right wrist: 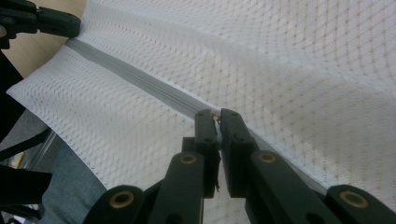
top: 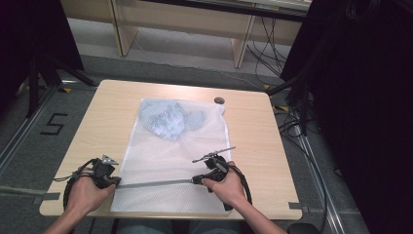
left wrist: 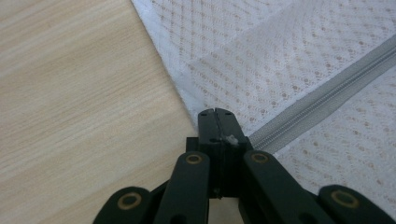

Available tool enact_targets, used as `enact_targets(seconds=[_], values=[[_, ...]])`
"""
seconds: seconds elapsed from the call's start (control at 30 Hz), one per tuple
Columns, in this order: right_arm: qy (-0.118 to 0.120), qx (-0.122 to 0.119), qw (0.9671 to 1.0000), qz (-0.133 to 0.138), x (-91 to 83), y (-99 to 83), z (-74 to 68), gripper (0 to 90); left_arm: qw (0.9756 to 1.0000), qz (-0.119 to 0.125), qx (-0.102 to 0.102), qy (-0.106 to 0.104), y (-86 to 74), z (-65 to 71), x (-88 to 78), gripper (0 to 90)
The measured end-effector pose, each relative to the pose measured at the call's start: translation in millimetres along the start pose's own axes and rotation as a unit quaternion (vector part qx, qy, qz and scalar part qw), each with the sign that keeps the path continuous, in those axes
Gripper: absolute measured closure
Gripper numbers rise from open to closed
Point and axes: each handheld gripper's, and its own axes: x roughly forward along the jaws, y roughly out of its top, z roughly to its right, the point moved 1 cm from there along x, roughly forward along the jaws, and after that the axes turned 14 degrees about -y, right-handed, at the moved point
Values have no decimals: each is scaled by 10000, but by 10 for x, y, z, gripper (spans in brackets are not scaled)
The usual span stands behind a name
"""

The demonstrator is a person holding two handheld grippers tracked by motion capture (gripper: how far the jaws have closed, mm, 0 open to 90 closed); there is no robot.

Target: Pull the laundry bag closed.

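Wooden surface [top: 253, 146], white mesh laundry bag [top: 160, 161] flat on it, zip job under way by the look of it.

Grey zipper [top: 153, 184] runs across the bag's near end, long axis left-right, roughly parallel to the near edge. Left gripper [left wrist: 216, 113]: fingers together, pinching the bag's edge right at the zipper's left end, acting as anchor. Right gripper [right wrist: 215, 114]: fingers clamped on something small on the zipper line, likely the slider pull, too small to confirm. It sits toward the right part of the track, so any travel runs along that axis, toward or away from the left hand [top: 85, 195]. Bluish clothing [top: 168, 119] is inside at the far end, well apart from both. Small dark disc [top: 219, 100] near the far edge.
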Motion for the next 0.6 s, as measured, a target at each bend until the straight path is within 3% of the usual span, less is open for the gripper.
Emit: enact_targets(seconds=[0.23, 0.6], values=[[-69, -45, 9999, 64, -22, -3, 63, 868, 10000, 12, -14, 25, -1, 5, 2, 900], [-112, 97, 9999, 10, -72, -37, 152, 869, 10000, 11, -6, 12, 0, 1, 2, 900]])
